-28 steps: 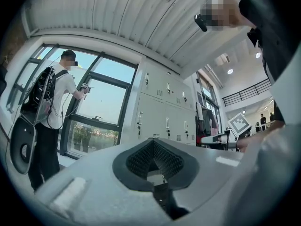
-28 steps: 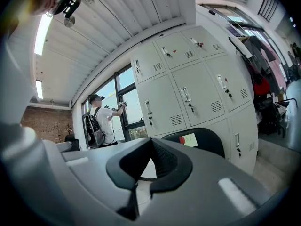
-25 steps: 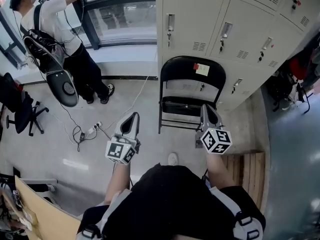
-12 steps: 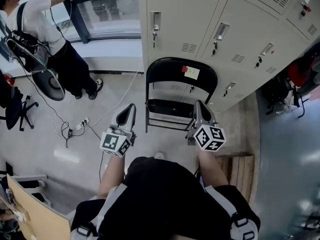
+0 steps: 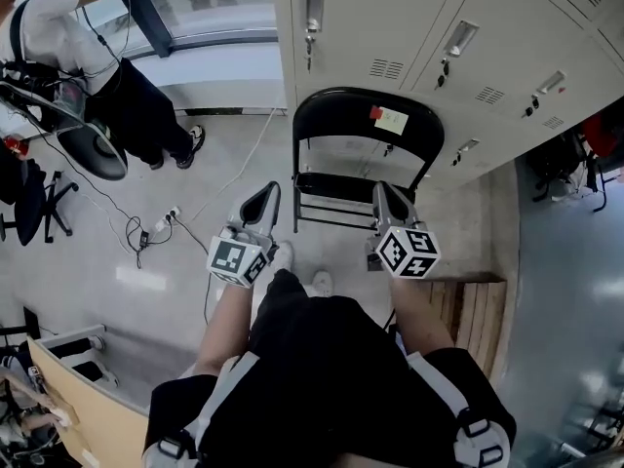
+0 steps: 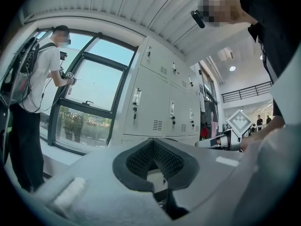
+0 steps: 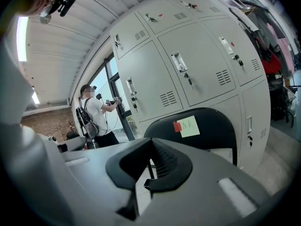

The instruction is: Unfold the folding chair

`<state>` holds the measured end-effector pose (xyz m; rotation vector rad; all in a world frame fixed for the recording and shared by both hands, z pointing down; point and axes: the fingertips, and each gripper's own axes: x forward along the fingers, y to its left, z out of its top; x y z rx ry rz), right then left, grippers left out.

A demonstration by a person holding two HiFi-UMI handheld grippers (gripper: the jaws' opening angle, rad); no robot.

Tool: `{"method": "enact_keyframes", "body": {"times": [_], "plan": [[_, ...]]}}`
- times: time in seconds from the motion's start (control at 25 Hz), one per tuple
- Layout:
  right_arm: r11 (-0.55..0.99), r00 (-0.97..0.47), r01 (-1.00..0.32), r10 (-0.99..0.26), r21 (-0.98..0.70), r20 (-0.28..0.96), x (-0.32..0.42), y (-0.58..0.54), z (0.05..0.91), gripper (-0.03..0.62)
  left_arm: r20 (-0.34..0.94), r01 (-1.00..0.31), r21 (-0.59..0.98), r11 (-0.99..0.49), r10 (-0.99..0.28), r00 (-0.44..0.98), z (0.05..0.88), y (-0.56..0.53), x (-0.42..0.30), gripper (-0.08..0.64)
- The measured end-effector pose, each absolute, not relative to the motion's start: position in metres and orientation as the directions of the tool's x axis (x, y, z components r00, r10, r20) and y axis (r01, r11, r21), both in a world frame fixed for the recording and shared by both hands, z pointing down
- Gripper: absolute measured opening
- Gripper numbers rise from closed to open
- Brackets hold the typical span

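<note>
The black metal folding chair stands upright on the pale floor, with its back close to the grey metal lockers. Its seat shows only as a narrow dark band low in the frame, so the chair looks folded. A pale yellow paper note with a small red tag beside it is stuck on the curved backrest. The left gripper is held in front of the chair, to the left of its left leg, and it touches nothing. In the left gripper view its two jaws are pressed together and nothing is between the ribbed pads. The right gripper is held before the right side of the seat. In the right gripper view its jaws are also fully together and empty, and the chair's backrest is seen beyond the tips, apart from them. To the right of the chair, near the person's right arm, a low wooden slatted pallet lies on the floor. Another person in a white shirt stands well apart, at the window on the left.
</note>
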<state>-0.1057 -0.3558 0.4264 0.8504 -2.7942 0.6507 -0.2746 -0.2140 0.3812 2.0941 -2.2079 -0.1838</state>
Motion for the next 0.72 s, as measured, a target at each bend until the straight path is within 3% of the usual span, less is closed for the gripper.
{"method": "enact_keyframes", "body": {"times": [0.72], "plan": [[0.571, -0.709, -0.704, -0.534, -0.422, 0.46, -0.147, -0.372, 0.511, 0.006, 0.162, -0.985, 0.134, -0.109, -0.978, 0.13, 0.452, -0.3, -0.339, 0.003]]}}
